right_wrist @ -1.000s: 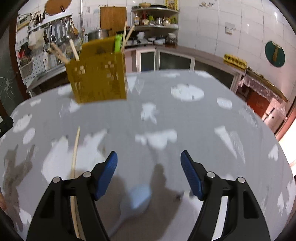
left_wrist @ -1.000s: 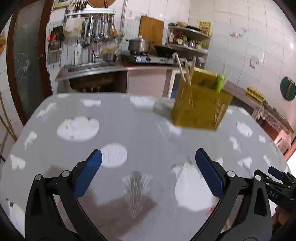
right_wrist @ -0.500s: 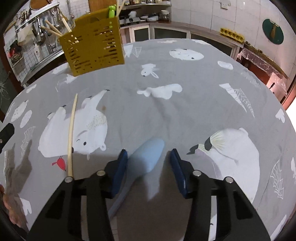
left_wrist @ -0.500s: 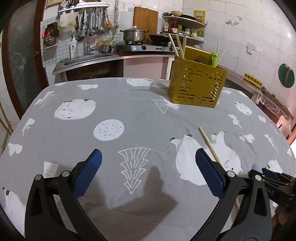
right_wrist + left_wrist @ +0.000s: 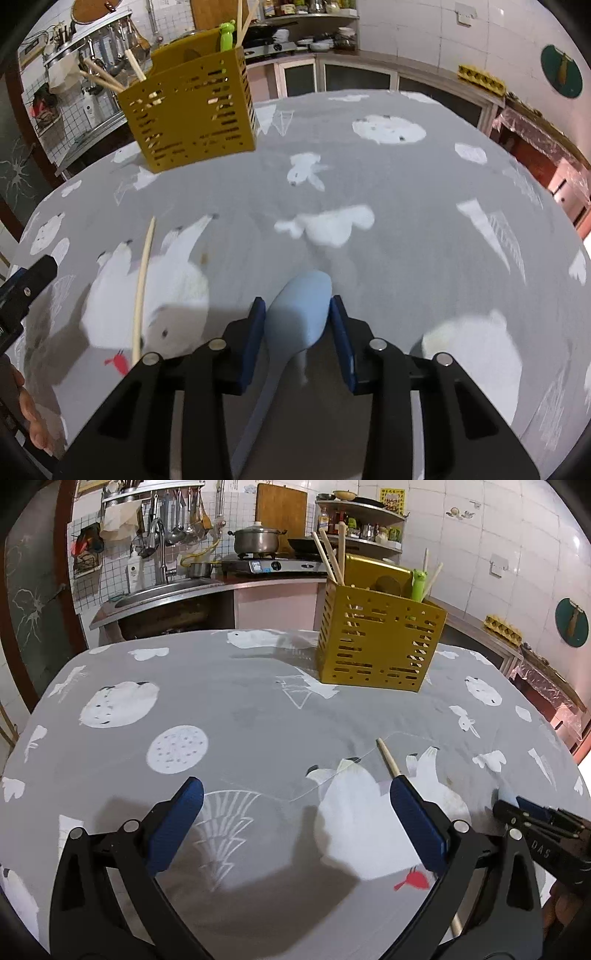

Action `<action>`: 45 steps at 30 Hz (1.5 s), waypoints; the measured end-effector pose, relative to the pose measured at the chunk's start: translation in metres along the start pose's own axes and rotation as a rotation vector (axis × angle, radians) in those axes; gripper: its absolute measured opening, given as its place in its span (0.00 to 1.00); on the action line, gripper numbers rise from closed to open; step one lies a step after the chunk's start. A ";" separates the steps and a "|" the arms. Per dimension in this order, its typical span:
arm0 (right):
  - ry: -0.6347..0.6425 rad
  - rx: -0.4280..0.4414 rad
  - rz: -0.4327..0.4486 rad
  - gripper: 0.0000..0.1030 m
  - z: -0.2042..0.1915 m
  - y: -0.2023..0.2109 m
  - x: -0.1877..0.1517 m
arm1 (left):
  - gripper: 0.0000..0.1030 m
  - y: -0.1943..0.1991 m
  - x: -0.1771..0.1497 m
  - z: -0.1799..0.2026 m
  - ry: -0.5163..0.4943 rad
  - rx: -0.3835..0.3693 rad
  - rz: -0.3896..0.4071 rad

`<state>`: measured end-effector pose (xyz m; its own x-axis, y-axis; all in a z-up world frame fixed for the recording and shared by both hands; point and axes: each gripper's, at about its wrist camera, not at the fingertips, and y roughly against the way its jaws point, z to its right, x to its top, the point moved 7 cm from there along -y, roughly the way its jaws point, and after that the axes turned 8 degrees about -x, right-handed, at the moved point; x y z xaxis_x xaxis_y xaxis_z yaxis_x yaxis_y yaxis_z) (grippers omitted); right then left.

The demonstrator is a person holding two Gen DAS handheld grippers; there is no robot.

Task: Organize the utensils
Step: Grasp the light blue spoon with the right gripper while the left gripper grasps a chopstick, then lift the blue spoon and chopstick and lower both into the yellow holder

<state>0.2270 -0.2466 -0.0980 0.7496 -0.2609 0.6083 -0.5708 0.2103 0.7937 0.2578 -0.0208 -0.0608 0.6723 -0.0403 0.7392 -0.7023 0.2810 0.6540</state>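
Our right gripper (image 5: 297, 325), jaws just closing, clamps the light-blue spoon (image 5: 301, 314) lying on the desk (image 5: 406, 229); left gripper (image 5: 295, 827) gapes empty beside the chopstick (image 5: 388, 758).

**A lived-in home kitchen**

I am working in a household kitchen. Beyond my grey animal-print tablecloth (image 5: 258, 701) stands a white-tiled wall (image 5: 461, 535). Against it, a steel countertop sink (image 5: 159, 592) anchors the room: above it hang metal ladles and strainers on a rail (image 5: 173, 517); just right of it a lidded steel pot (image 5: 255, 541) sits on a gas stove (image 5: 273, 565); behind the stove leans a wooden cutting board (image 5: 281, 513). Further right of the sink, a corner shelf of bottles and jars (image 5: 360, 526) fills the wall.
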 end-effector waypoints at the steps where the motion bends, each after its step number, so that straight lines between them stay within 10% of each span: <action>1: 0.006 0.006 0.002 0.35 0.001 -0.003 0.005 | 0.95 -0.005 0.001 0.003 0.006 0.001 -0.008; 15: 0.071 0.056 0.013 0.35 0.014 -0.041 0.052 | 0.93 -0.067 0.010 0.047 0.027 -0.013 -0.116; 22: 0.056 0.074 0.013 0.35 0.016 -0.053 0.058 | 0.68 -0.098 0.007 0.060 0.017 0.014 -0.198; 32: 0.053 0.077 0.039 0.34 0.007 -0.053 0.066 | 0.07 -0.108 0.017 0.065 0.004 -0.019 -0.235; 45: 0.044 0.097 0.161 0.34 0.004 -0.025 0.087 | 0.04 -0.079 0.049 0.065 0.017 -0.094 -0.105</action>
<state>0.3050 -0.2781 -0.0648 0.6590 -0.1891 0.7280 -0.7125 0.1534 0.6848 0.3309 -0.1075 -0.0662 0.7454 -0.0585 0.6640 -0.6033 0.3644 0.7094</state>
